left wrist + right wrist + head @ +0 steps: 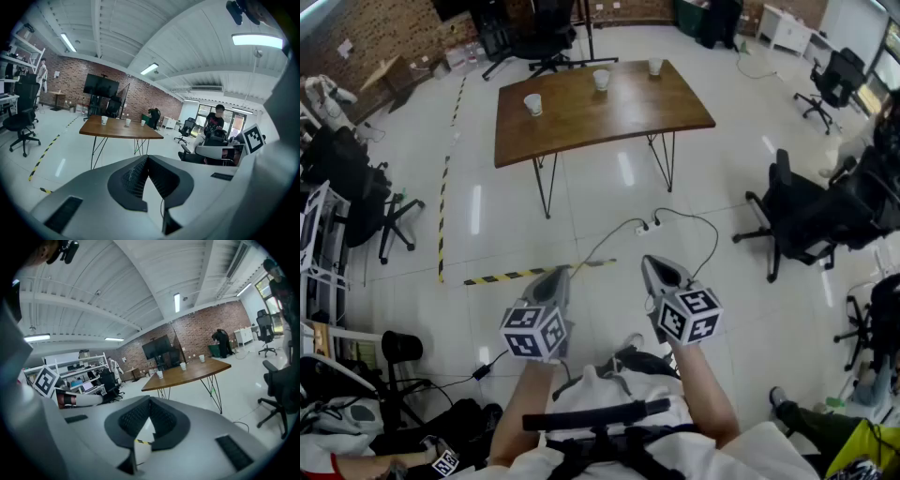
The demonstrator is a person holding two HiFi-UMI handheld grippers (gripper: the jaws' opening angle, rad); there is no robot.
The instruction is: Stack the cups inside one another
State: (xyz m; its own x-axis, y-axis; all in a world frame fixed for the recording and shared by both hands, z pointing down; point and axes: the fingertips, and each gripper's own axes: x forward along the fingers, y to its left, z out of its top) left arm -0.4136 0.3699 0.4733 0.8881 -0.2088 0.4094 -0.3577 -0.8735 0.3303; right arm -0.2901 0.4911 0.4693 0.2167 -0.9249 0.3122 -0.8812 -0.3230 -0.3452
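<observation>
Brown table, white cups, grey grippers

The table [600,117] is warm brown wood on thin black legs and the cups [601,80] are plain white. The left gripper [561,273] and right gripper [653,263] are pale grey, each with a black-and-white square-marker cube. The floor [581,202] is glossy white with yellow-and-black striped tape [502,277]. The brick wall [136,96] is reddish-brown and the office chairs [797,216] are black.

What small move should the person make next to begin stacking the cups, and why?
Probably step forward toward the table: the three cups stand apart on it, well beyond the left hand-held gripper and the right hand-held gripper, both shut and empty.
</observation>
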